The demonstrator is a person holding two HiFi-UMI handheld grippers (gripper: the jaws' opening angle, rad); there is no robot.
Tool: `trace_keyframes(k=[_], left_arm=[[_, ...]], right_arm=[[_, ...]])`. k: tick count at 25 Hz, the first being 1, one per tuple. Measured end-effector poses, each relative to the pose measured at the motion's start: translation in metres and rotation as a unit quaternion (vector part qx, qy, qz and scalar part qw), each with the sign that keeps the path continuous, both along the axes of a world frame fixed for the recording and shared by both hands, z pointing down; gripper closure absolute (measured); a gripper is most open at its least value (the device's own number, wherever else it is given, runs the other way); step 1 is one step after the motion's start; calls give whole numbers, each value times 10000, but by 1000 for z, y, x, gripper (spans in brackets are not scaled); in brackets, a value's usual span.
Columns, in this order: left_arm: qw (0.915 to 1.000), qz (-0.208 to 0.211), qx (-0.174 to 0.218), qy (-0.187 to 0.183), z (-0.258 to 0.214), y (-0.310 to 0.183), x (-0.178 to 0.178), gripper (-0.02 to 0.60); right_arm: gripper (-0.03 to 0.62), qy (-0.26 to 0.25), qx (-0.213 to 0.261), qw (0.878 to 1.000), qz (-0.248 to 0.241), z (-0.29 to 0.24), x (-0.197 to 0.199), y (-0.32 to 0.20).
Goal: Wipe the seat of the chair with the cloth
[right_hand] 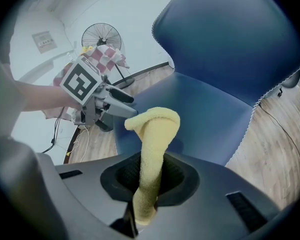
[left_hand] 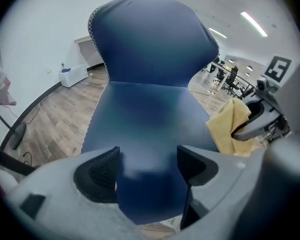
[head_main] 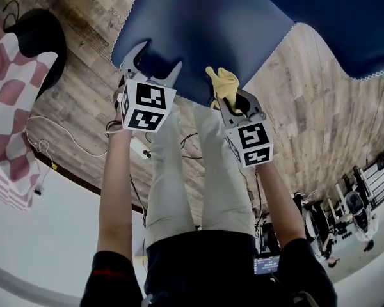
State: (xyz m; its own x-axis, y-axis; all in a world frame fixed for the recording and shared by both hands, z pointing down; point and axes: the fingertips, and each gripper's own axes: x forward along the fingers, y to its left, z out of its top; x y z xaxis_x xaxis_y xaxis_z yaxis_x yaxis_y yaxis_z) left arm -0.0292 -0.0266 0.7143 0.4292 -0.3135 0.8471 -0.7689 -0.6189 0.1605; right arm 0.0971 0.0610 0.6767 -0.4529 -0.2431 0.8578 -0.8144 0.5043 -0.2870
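**Item 1. Right gripper** [right_hand: 150,176]: jaws closed on the yellow cloth [right_hand: 155,129]. The pads pinch the cloth at mid-length, so a folded tuft stands out ahead of them and a short tail hangs behind. It is held over the front edge of the chair seat [left_hand: 145,119] with the tuft leading, probably so that the soft end meets the upholstery first. Whether the cloth touches the seat cannot be told.

**Item 2. Left gripper** [left_hand: 147,166]: jaws spread wide with nothing between them (only the seat shows through the gap). It hovers over the same front edge of the seat, just beside the cloth on its left. It looks like a spare tool kept near, perhaps to steady the chair or tidy the fold.

**Item 3. Seat**: blue, padded, with a pale stitched rim. The backrest [left_hand: 150,39] rises from its far side. Wiping seems not yet begun.

**Item 4. Surroundings**: a plank floor [head_main: 320,120] lies around the seat. A standing fan [right_hand: 102,36] and a checked fabric [head_main: 6,94] are well apart from the seat's left side.
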Motion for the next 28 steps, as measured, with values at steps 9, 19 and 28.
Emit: trace_keyframes(k=[9, 19, 28], left_arm=[[9997, 159, -2, -161, 22, 5, -9, 229], [9994, 170, 54, -303, 28, 3, -9, 229], [9996, 96, 168, -187, 29, 3, -9, 229]], right_arm=[[545, 136, 178, 9997, -53, 6, 6, -18], [545, 299, 621, 9965, -465, 8, -2, -60], [545, 74, 910, 9944, -531, 3, -28, -123]])
